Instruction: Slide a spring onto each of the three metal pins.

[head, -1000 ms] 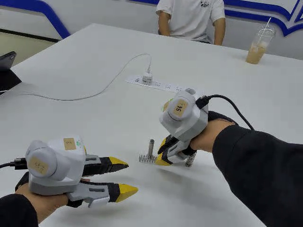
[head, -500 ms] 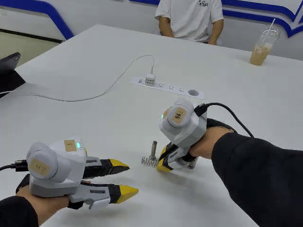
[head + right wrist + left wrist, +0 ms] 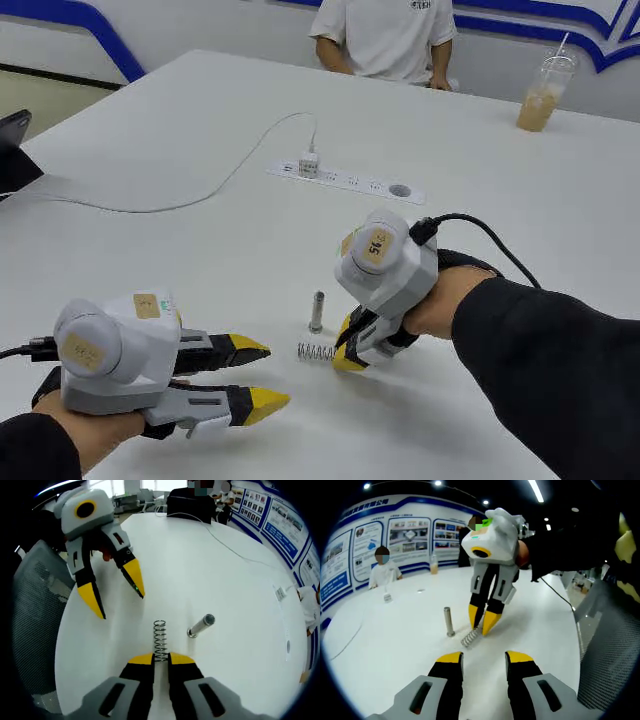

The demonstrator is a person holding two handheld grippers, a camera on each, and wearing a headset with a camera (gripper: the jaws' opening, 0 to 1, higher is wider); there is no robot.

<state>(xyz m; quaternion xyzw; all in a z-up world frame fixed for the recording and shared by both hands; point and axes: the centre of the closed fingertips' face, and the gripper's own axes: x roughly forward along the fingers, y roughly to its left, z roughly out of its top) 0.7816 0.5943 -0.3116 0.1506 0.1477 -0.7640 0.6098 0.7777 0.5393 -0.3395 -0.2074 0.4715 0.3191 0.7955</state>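
Observation:
One metal pin (image 3: pixel 317 311) stands upright on the white table (image 3: pixel 200 240). A spring (image 3: pixel 315 351) lies flat just in front of it. My right gripper (image 3: pixel 345 358) is shut on the spring's right end, tips down at the tabletop. In the right gripper view the spring (image 3: pixel 159 639) runs straight out from the closed right gripper (image 3: pixel 161 659), with the pin (image 3: pixel 201 625) to its right. My left gripper (image 3: pixel 262 373) hovers open and holds nothing, left of the spring. The left gripper view shows its own gripper (image 3: pixel 485 657) wide open, facing the spring (image 3: pixel 469 637) and pin (image 3: pixel 449 621).
A power strip (image 3: pixel 345 181) with a plugged charger and white cable (image 3: pixel 220 185) lies mid-table. An iced drink cup (image 3: pixel 540 100) stands far right. A person (image 3: pixel 385 35) sits at the far side. A dark device (image 3: pixel 12 150) is at the left edge.
My right gripper has drawn the spring a little toward me, away from the pin's base. The left gripper has stayed put. The head camera has shifted slightly.

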